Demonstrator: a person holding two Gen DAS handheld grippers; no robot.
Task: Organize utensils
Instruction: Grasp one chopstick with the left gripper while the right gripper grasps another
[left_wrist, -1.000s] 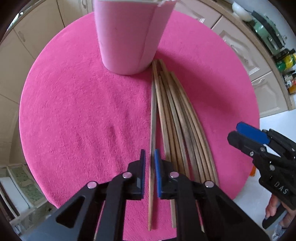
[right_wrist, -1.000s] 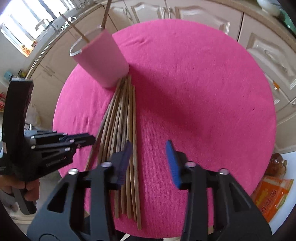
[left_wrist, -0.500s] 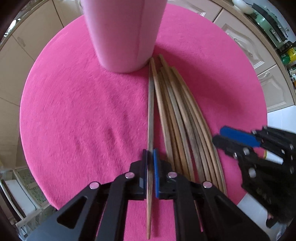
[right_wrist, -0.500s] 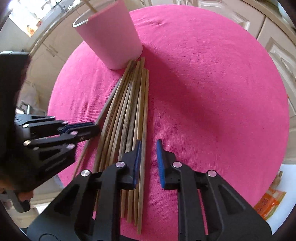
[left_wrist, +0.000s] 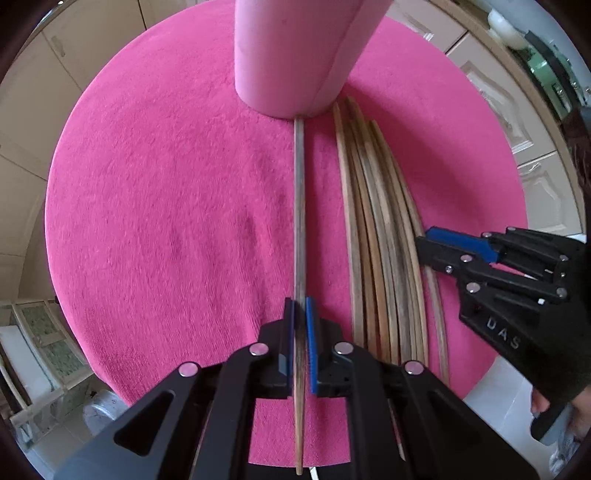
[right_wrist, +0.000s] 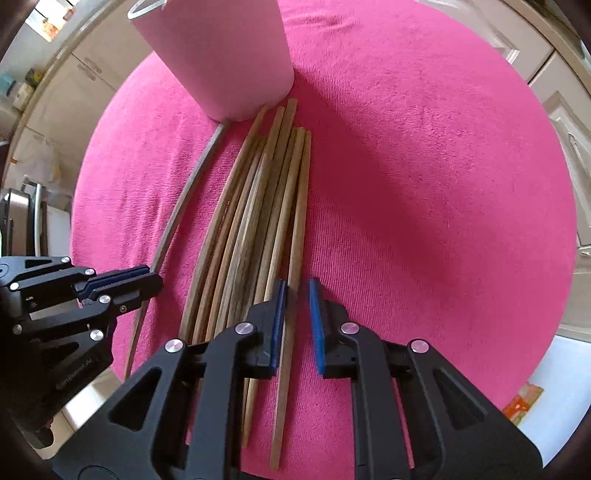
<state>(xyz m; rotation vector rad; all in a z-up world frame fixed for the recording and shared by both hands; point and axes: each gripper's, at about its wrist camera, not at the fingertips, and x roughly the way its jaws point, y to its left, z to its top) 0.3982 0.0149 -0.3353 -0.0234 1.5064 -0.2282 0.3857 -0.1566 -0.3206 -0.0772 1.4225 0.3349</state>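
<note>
Down on the pink worktop (left_wrist: 166, 221), the left gripper (left_wrist: 300, 310) is clenched on a single chopstick (left_wrist: 300, 206), set apart from the bundle of chopsticks (left_wrist: 380, 236), its far tip touching the base of the pink cup (left_wrist: 295, 55). Meanwhile the right gripper (right_wrist: 296, 291) straddles the outermost chopstick (right_wrist: 301, 206) of the bundle, its jaws just closing in, a small gap showing beside the stick
</note>
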